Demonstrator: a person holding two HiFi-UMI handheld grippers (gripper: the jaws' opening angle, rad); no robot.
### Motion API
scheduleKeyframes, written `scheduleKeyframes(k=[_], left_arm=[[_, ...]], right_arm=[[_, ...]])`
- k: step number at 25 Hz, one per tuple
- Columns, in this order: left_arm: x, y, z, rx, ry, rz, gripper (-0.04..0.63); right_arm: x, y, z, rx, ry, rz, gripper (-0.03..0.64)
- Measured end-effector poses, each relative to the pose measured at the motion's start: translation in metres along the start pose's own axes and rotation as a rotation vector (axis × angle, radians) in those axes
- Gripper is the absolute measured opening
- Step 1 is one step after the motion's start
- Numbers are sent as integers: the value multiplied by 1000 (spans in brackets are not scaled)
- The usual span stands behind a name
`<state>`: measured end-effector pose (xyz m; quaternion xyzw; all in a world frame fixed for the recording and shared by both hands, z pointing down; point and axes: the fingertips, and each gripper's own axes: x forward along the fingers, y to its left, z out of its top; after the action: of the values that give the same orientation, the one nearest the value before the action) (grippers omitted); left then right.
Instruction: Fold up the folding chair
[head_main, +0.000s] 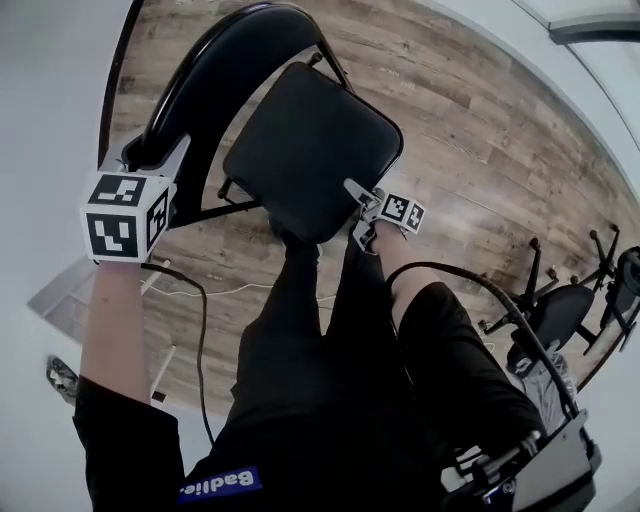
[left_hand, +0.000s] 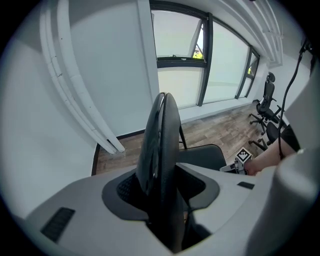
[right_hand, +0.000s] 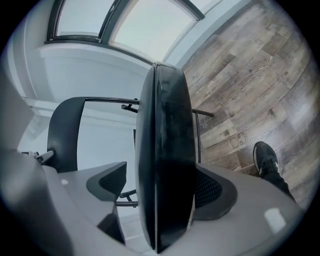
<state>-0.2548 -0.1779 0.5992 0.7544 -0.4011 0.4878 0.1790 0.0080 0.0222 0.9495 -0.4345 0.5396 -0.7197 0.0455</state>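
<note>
Chair: A black folding chair (head_main: 300, 150) stands on a wood floor (head_main: 470, 130), right in front of the person and beside a white wall (head_main: 50, 120). It is not folded: the seat (head_main: 320, 120) juts out from the backrest (head_main: 215, 70).

Backrest: A curved black panel on the side of the chair away from the person. Its rim runs between the jaws of the left gripper (head_main: 160, 158).

Left gripper: Clamped on the edge of the backrest. In the left gripper view, both dark pads sit tight against the panel, one on each face. Its marker cube (head_main: 125, 215) is beside the person's bare forearm.

Seat: A rounded square cushion. Its front edge is nearest the person's legs (head_main: 330, 340).

Right gripper (head_main: 358, 212): Astride the front edge of the seat, with one jaw above and one below. In the right gripper view, one pad lies against the cushion, while a thin strip of light shows between the other pad and the seat, so it is not yet clamped.

Person: Dark trousers. One dark shoe (right_hand: 265, 160) rests on the floor near the chair.

Cable (head_main: 195, 300): Black, hanging down from the left gripper.

Room: Black office chairs (head_main: 570, 300) stand well apart to the right. A window (left_hand: 185, 65) with dark frames lies beyond the chair.
</note>
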Motion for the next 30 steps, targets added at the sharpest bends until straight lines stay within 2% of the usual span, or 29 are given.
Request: scheduleKeyframes(k=[10, 12, 18, 25, 30], left_arm=[[-28, -8, 4, 3, 13, -6, 164], [-32, -11, 5, 1, 18, -16, 158], [-49, -18, 13, -19, 45, -76, 127], [-71, -24, 23, -21, 49, -107, 109], [-84, -34, 26, -48, 53, -195, 80]], right_arm=[[-8, 51, -6, -17, -16, -5, 377], [-10, 60, -7, -20, -15, -13, 356], [-14, 97, -7, -42, -4, -57, 267], [-12, 156, -12, -101, 57, -68, 259], [-8, 190, -15, -118, 68, -63, 245]])
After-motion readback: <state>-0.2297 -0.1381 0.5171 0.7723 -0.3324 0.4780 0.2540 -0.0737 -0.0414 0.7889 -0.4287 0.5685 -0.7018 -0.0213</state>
